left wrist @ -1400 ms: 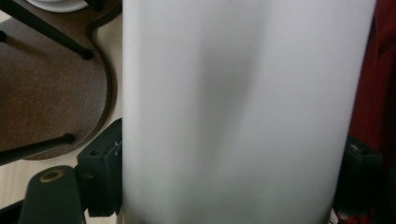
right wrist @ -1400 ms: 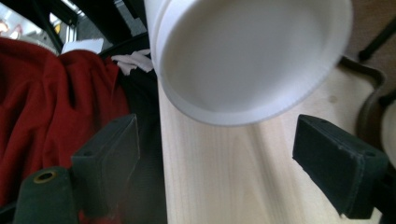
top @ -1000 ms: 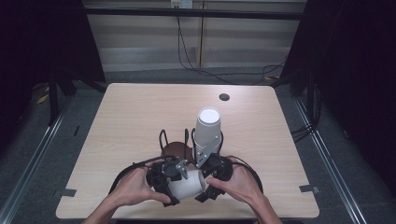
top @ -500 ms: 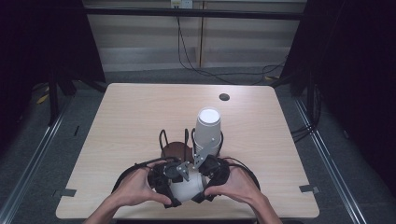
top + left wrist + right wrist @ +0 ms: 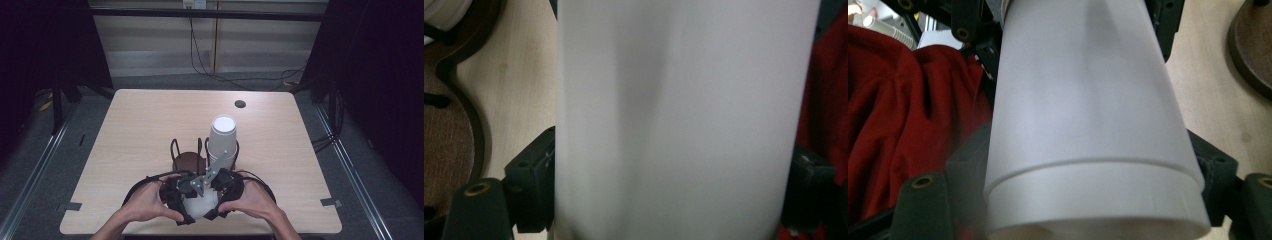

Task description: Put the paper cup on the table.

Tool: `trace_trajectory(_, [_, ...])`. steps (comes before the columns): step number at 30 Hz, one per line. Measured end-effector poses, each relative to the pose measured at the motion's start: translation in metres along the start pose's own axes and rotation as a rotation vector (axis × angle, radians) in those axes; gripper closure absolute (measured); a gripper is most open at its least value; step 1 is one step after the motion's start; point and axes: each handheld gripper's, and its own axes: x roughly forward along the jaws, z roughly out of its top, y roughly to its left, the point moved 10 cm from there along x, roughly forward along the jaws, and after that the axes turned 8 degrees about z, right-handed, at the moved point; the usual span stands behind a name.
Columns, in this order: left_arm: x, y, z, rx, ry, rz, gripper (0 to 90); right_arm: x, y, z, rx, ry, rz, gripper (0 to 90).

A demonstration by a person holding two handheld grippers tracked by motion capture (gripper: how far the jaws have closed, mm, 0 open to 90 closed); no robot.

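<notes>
Both grippers are on one white paper cup (image 5: 200, 202) at the near edge of the table (image 5: 140, 120), right in front of the person. The cup lies roughly horizontal between the two hands.

Left gripper (image 5: 175, 197): jaws clamped on the cup, one black pad (image 5: 531, 187) on each side of the white wall in the left gripper view. The cup sits so close to that camera that it is blurred, so I can't tell exactly where along its length the grip falls.

Right gripper (image 5: 225, 192): also clamped on the same cup, jaws pressed to both sides. The right gripper view shows a stepped line across the cup near the camera end; it looks like one cup nested in another, not certain.

Just beyond the grippers stands a dark cup holder (image 5: 192, 160) with black wire loops. A stack of white cups (image 5: 222, 137) stands upright in its right side, bottom up.

A red garment (image 5: 903, 105) is behind the cup in the right gripper view. A small dark disc (image 5: 240, 104) sits at the far side of the table, well apart.
</notes>
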Motion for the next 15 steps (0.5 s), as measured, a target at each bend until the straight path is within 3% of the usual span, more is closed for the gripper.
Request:
trace_trajectory(2, [-0.0005,0.0009,0.0011,-0.001,-0.018,0.004,16.0,-0.0012,-0.0004,0.0001,-0.005,-0.002,-0.006,24.8])
trace_trajectory(5, [-0.0002,-0.0008,0.0043,-0.04,-0.058,-0.004,14.8,-0.0036,-0.001,-0.0003,0.002,-0.011,-0.011,25.0])
trace_trajectory(9, [-0.0008,0.0004,0.0055,-0.042,-0.074,-0.004,13.8,-0.0046,-0.0019,0.0001,-0.006,-0.019,-0.012,25.0])
trace_trajectory(13, [-0.0016,0.0018,0.0024,-0.011,-0.051,0.007,14.0,-0.0034,-0.001,0.0006,0.002,-0.017,-0.014,25.1])
trace_trajectory(14, [-0.0018,0.0021,0.0026,-0.013,-0.06,0.007,13.9,-0.0041,-0.0005,0.0001,0.015,-0.008,-0.024,25.2])
trace_trajectory(15, [-0.001,0.0001,0.0047,-0.039,-0.087,-0.001,13.9,-0.0043,-0.0003,0.0003,0.015,-0.008,-0.023,25.2])
